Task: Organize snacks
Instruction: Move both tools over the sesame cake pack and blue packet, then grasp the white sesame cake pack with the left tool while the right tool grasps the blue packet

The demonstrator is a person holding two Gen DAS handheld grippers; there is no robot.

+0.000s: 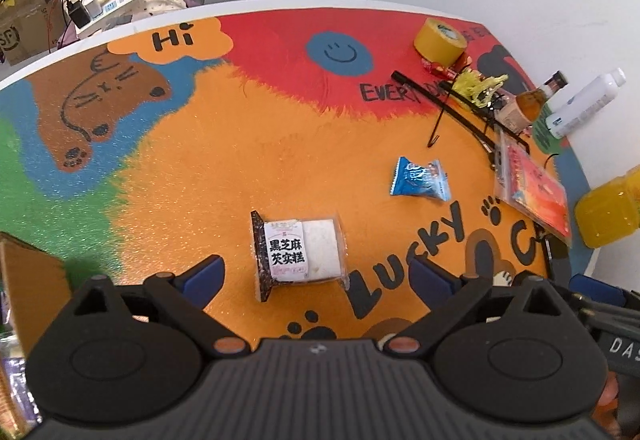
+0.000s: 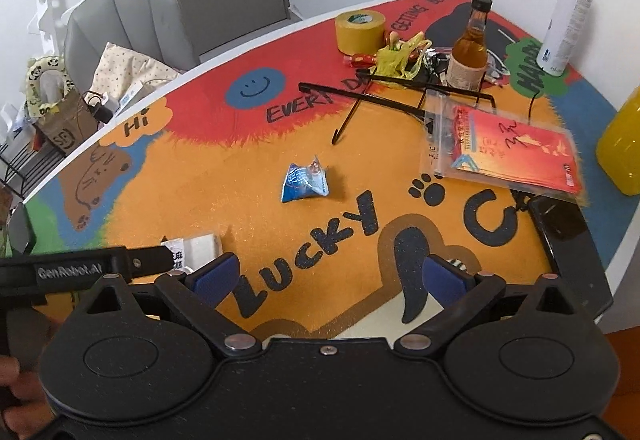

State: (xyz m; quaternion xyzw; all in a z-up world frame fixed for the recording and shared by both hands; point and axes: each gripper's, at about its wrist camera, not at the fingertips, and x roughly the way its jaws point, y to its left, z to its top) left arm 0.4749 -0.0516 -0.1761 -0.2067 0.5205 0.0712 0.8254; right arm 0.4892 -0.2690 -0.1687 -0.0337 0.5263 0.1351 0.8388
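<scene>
left tongs (image 1: pixel 316 276): mine, wide open, holding nothing, over the sesame cake pack (image 1: pixel 300 252)
right tongs (image 2: pixel 332 280): wide open too, nothing held
blue snack packet (image 2: pixel 305 181): mid-mat (image 2: pixel 248 200), alone

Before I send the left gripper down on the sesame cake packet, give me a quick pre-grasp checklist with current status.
1. Left gripper open wide enough: ok, the fingers stand apart, empty.
2. Sesame cake packet centred between them: ok, roughly.
3. Packet lying flat on the mat: ok.
4. Space around it free: ok, the blue snack packet lies apart.
5. Right gripper out of the way: ok, open, empty, off to the side.
6. Drop-off container: cannot tell.
</scene>
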